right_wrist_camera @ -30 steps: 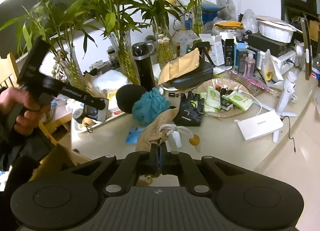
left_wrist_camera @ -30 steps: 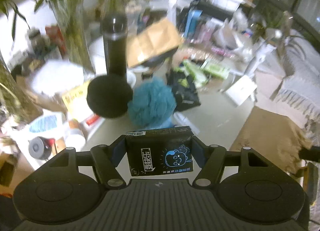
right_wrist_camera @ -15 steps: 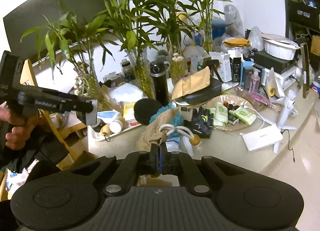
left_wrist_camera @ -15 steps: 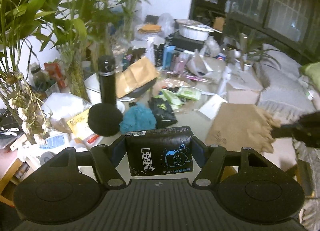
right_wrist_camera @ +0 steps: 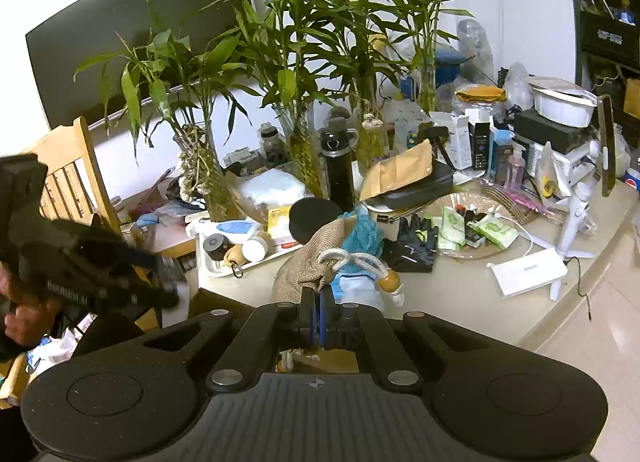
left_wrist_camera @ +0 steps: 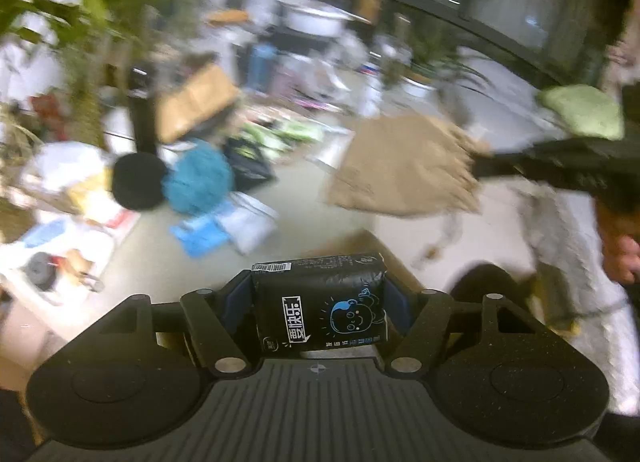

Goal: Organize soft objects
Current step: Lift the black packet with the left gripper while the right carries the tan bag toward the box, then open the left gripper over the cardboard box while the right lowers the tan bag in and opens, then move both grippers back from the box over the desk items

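Left gripper (left_wrist_camera: 318, 294) clamps a black tissue pack (left_wrist_camera: 320, 302) printed "要快乐" beside a cartoon face. Right gripper (right_wrist_camera: 318, 302) pinches a burlap pouch (right_wrist_camera: 308, 262).

- A lived-in home room.
- Bamboo plants (right_wrist_camera: 296, 74) in glass vases crowd a cluttered desk (right_wrist_camera: 452, 286).
- A wooden chair (right_wrist_camera: 68, 178) stands beside it.
- A dark screen (right_wrist_camera: 132, 42) hangs on the white wall.

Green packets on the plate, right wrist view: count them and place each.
3 clear ones: one upright at the plate's left, one under it at the front left edge, one lying at the front right. Dark items between could hide more.
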`<state>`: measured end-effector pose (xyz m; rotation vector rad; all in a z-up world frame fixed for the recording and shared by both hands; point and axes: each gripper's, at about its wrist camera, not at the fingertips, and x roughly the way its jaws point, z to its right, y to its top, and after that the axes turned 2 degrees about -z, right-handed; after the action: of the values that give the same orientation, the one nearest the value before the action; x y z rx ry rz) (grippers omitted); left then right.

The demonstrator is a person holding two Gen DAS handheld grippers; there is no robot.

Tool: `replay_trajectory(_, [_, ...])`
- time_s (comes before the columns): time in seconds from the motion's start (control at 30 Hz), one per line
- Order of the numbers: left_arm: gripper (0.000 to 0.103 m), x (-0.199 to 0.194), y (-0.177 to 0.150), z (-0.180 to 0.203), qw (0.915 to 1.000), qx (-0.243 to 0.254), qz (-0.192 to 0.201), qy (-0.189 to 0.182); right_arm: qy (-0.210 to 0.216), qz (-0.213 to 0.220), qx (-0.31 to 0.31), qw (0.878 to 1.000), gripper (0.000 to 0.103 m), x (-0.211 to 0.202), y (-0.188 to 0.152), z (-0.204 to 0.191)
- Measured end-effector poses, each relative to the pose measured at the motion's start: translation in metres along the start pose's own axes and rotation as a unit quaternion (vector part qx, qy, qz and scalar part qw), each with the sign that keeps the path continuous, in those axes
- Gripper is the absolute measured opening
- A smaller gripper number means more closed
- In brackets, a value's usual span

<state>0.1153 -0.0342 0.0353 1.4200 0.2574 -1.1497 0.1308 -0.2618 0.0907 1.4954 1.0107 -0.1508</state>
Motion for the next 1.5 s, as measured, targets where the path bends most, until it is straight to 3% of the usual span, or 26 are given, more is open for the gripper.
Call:
replay_trajectory(0.13, [0.078, 0.01, -0.012, -0.002, 0.9973, -0.018, -0.023, -0.068, 0.006, 0.0, -0.001, 1.0, 0.004, -0.002, -0.003, -0.005])
replay_trajectory(0.27, [0.083, 0.002, -0.025, -0.012, 0.9965, -0.043, 0.008, -0.071, 0.008, 0.001, 0.001, 1.0, 0.004, -0.003, -0.005, -0.008])
replay_trajectory(0.4, [0.083, -0.01, -0.033, -0.016, 0.9971, -0.058, 0.035, -0.036, 0.011, 0.0, 0.004, 1.0, 0.004, -0.004, -0.009, -0.009])
replay_trajectory(0.57, [0.083, -0.03, -0.04, -0.014, 0.9962, -0.036, 0.073, 0.033, 0.015, -0.001, 0.007, 1.0, 0.004, -0.006, -0.017, -0.011])
replay_trajectory(0.87, [0.083, -0.048, -0.06, -0.018, 0.9885, -0.034, 0.1, 0.108, 0.024, 0.004, 0.01, 1.0, 0.006, -0.006, -0.025, -0.024])
replay_trajectory(0.9, [0.083, -0.05, -0.062, -0.02, 0.9878, -0.038, 0.102, 0.112, 0.023, 0.006, 0.016, 1.0, 0.008, -0.005, -0.029, -0.025])
replay_trajectory(0.93, [0.083, -0.051, -0.064, -0.021, 0.9872, -0.042, 0.103, 0.114, 0.019, 0.006, 0.027, 0.999, 0.018, -0.002, -0.033, -0.026])
replay_trajectory(0.97, [0.083, -0.052, -0.066, -0.023, 0.9867, -0.046, 0.104, 0.116, 0.013, 0.0, 0.037, 0.999, 0.037, 0.004, -0.039, -0.026])
replay_trajectory(1.03, [0.083, -0.054, -0.071, -0.025, 0.986, -0.052, 0.103, 0.12, 0.01, -0.04, 0.043, 0.998, 0.064, 0.023, -0.054, -0.026])
replay_trajectory(1.17, [0.083, -0.058, -0.079, -0.03, 0.9842, -0.056, 0.103, 0.132, 0.01, -0.082, 0.05, 0.995, 0.093, 0.044, -0.078, -0.025])
replay_trajectory(1.5, [0.083, -0.057, -0.089, -0.035, 0.9813, -0.065, 0.097, 0.153, 0.022, -0.078, 0.039, 0.996, 0.101, 0.046, -0.086, -0.024])
